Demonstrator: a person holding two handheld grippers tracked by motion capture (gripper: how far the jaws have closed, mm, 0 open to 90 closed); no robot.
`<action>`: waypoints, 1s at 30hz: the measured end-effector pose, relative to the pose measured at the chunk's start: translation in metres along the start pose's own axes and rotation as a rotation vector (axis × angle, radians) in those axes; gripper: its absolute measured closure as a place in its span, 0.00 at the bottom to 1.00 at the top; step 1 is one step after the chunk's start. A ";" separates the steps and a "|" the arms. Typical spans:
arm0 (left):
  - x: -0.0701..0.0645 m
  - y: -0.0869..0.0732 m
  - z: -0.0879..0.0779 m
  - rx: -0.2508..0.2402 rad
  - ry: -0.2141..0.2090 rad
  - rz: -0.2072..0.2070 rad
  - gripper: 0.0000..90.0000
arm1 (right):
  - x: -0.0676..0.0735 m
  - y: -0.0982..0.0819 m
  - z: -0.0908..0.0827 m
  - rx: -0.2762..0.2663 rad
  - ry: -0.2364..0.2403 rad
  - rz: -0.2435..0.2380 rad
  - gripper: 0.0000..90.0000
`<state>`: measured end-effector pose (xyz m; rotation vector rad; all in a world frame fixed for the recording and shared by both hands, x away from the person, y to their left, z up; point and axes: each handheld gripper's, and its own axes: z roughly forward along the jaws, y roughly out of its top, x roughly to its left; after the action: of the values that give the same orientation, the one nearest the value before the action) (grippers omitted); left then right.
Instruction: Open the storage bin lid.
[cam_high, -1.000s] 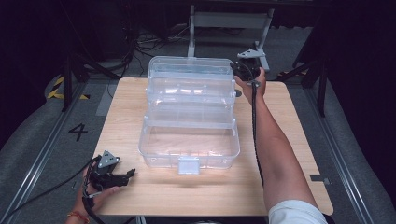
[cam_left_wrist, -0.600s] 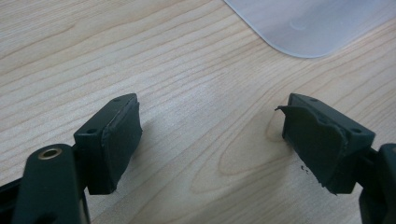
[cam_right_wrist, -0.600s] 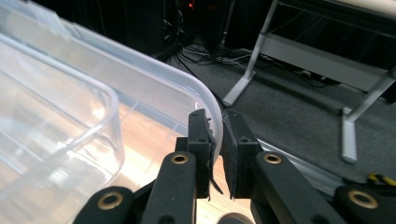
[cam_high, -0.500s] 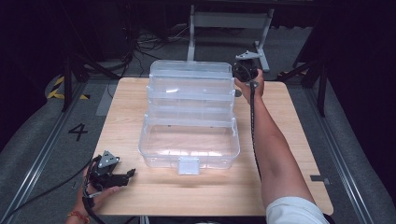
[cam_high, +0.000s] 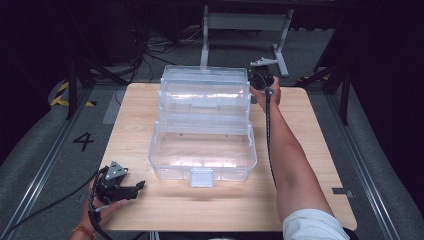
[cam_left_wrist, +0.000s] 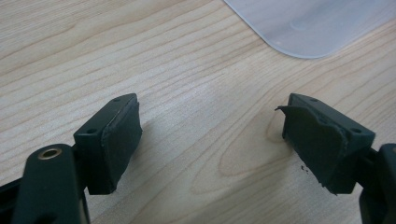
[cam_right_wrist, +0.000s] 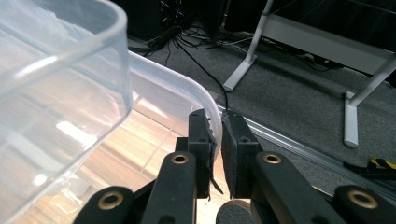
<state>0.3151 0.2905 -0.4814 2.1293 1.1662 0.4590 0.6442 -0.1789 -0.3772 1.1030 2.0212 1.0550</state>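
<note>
A clear plastic tiered box (cam_high: 202, 150) stands open in the middle of the wooden table (cam_high: 310, 150), its trays stepped up toward the far side. My right gripper (cam_high: 260, 80) is at the box's far right corner. In the right gripper view its jaws (cam_right_wrist: 218, 116) are pressed together on the thin curved rim (cam_right_wrist: 177, 86) of the rearmost tier. My left gripper (cam_high: 139, 186) rests at the near left corner of the table. Its jaws (cam_left_wrist: 210, 135) stand wide apart over bare wood, with a corner of the box (cam_left_wrist: 308, 23) ahead of them.
The box has a white latch tab (cam_high: 202, 176) on its near wall. Beyond the table's far edge are a metal stand (cam_high: 245, 22) and cables on dark floor. Bare wood lies to the left and right of the box.
My right gripper has sunk slightly at the box's far right corner. The left gripper has stayed still.
</note>
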 end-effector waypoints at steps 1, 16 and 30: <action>0.000 0.000 0.000 0.000 0.000 0.000 0.22 | 0.000 0.000 0.000 0.000 0.000 0.000 0.92; 0.000 0.000 0.000 -0.005 0.003 0.001 0.22 | -0.002 0.002 -0.009 -0.007 0.008 -0.024 0.95; 0.000 0.000 0.000 -0.005 0.003 0.002 0.22 | 0.002 0.003 -0.024 -0.004 0.004 -0.059 0.92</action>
<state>0.3156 0.2904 -0.4817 2.1259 1.1636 0.4659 0.6258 -0.1850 -0.3629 1.0332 2.0417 1.0313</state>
